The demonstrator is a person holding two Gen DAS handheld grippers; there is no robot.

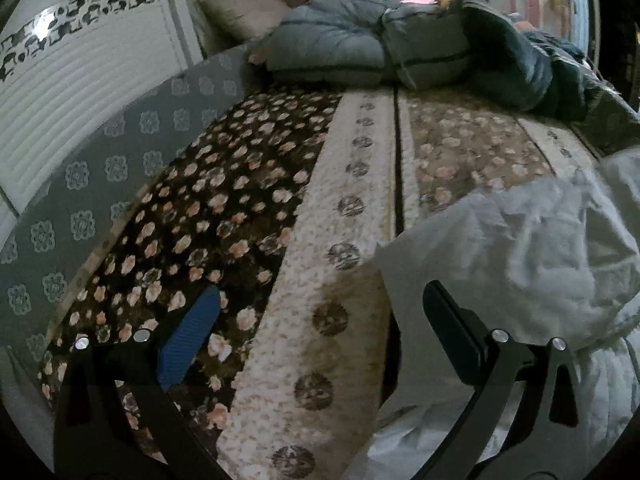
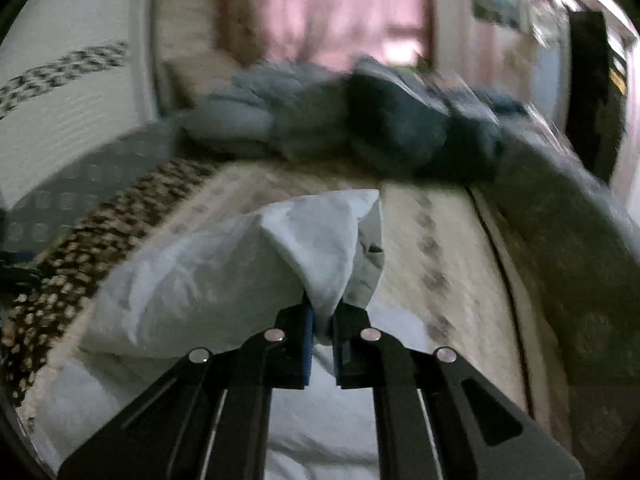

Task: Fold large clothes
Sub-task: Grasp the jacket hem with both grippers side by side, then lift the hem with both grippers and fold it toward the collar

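Early stage, by the look of it. Crumpled white thin-fabric garment (image 2: 208, 272) mostly unfolded, heaped on near part of floral brown-and-cream bedspread (image 1: 328, 184); no flat, squared shape visible yet. Probably first fold just starting; remaining folds + smoothing all left.

Right gripper (image 2: 322, 320): pads pinched tight on a bunched corner of the white garment, cloth tenting up from the jaws, rest trailing down to the bed. View motion-blurred, so fine creases unreadable.

Left gripper (image 1: 320, 336): jaws spread wide, nothing between them; blue ribbed pad (image 1: 188, 340) over dark floral strip, black pad just beside garment's near edge. Not touching cloth, as far as visible.

Room: wide bare stretch of bedspread ahead of both tools, good for laying the piece flat. Far end blocked by grey-blue padded bedding pile (image 1: 360, 44) + dark teal bundle (image 1: 516, 64). Left limit: grey patterned sheet edge (image 1: 116, 168), then white ribbed wall panel (image 1: 68, 92). Bed's right edge drops off near garment, risk of cloth sliding over. Garment's full outline not in view.
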